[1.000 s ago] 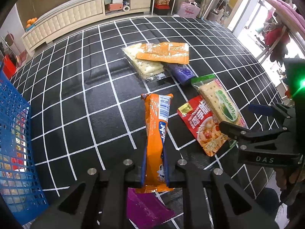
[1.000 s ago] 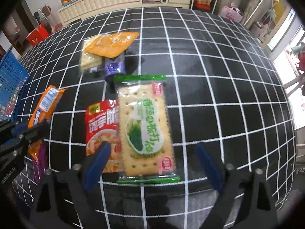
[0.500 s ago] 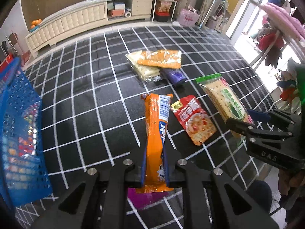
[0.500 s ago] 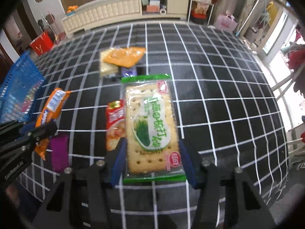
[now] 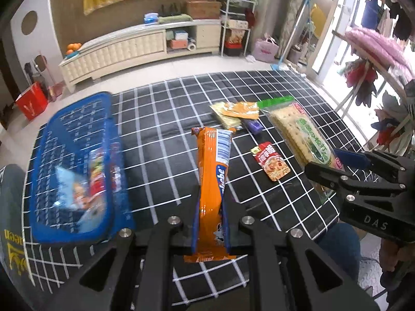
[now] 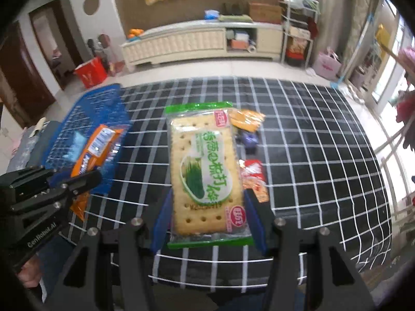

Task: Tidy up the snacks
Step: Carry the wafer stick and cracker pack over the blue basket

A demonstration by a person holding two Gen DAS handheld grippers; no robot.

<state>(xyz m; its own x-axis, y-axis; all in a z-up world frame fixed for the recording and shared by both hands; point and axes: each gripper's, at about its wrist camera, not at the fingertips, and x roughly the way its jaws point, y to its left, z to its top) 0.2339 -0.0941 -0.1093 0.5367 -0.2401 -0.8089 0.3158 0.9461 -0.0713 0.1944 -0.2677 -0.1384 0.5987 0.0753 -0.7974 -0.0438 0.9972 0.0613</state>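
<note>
My left gripper (image 5: 211,229) is shut on an orange snack packet (image 5: 212,181) and holds it high above the black grid table (image 5: 160,140). The packet also shows in the right wrist view (image 6: 96,150). My right gripper (image 6: 207,220) is shut on a green cracker pack (image 6: 206,173), also lifted; the pack shows in the left wrist view (image 5: 301,134). A blue basket (image 5: 75,160) with several snacks sits at the table's left. A red sachet (image 5: 271,160), a purple packet (image 5: 253,125) and an orange pack on a cracker pack (image 5: 238,111) lie on the table.
A cream cabinet (image 5: 140,44) stands along the far wall. A red bag (image 5: 31,101) is on the floor at the left. A clothes rack (image 5: 376,59) with hanging items stands at the right. The table's near edge is just below both grippers.
Both grippers have risen well above the table with their packs. The right gripper closed on the cracker pack and lifted it. The blue basket has come into fuller view at the left.
</note>
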